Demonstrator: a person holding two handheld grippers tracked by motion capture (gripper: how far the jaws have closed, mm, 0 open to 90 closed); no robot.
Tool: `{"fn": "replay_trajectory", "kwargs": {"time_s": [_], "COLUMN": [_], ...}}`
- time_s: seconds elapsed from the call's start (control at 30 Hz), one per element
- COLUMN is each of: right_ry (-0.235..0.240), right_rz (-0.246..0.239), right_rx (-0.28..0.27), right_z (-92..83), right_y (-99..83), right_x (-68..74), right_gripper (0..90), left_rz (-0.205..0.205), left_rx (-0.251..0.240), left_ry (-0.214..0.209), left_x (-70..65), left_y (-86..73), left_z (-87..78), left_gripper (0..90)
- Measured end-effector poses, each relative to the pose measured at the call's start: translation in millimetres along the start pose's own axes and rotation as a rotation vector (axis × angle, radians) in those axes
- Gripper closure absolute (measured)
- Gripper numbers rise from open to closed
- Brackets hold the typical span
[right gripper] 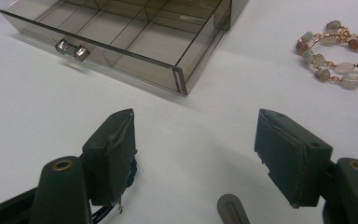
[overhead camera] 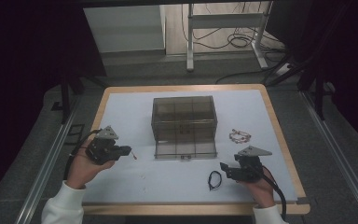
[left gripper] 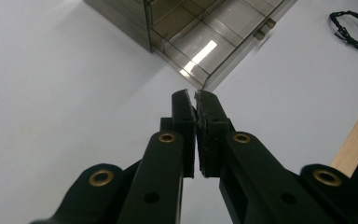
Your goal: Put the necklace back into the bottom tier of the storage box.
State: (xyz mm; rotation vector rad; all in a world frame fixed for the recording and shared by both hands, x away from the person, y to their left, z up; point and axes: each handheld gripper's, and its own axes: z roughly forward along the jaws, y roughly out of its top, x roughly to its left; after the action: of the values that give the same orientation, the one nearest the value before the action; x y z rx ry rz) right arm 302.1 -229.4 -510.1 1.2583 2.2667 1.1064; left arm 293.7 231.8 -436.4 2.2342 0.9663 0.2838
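From the high view, a smoky see-through plastic box with little drawers (overhead camera: pixel 183 119) stands in the middle of the white table top (overhead camera: pixel 135 105). Its bottom drawer (overhead camera: pixel 185 149) is pulled out toward the person. The left gripper (overhead camera: pixel 127 150) sits at the lower left, jaws pressed together, with a tiny thing at the tip (too small to tell what). The right gripper (overhead camera: pixel 224 168) sits at the lower right, just beside a thin black cord loop (overhead camera: pixel 214 179). A pink and white bead bracelet (overhead camera: pixel 239 136) lies right of the box.

In the left gripper view, the jaws are shut. The drawer corner (left gripper: pixel 204 79) is near, just above them. The cord loop (left gripper: pixel 353 30) is in the upper right.

In the right gripper view, the jaws are spread wide with nothing between them. The drawer (right gripper: pixel 135 44) is at the top, the bracelet (right gripper: pixel 338 53) in the upper right.
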Motion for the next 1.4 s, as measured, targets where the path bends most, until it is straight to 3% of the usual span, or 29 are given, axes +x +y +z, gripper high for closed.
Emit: {"fn": "replay_trajectory", "kwargs": {"time_s": [1.4], "right_ry": [-0.008], "right_rz": [0.004], "right_rx": [0.011], "right_z": [2.6], "right_y": [-1.6], "right_x": [-1.8], "right_gripper": [29.0], "left_rz": [0.008], "left_rx": [-0.037], "left_ry": [-0.029], "left_x": [-5.8], "left_y": [30.4], "left_z": [14.4], "left_gripper": [87.5]}}
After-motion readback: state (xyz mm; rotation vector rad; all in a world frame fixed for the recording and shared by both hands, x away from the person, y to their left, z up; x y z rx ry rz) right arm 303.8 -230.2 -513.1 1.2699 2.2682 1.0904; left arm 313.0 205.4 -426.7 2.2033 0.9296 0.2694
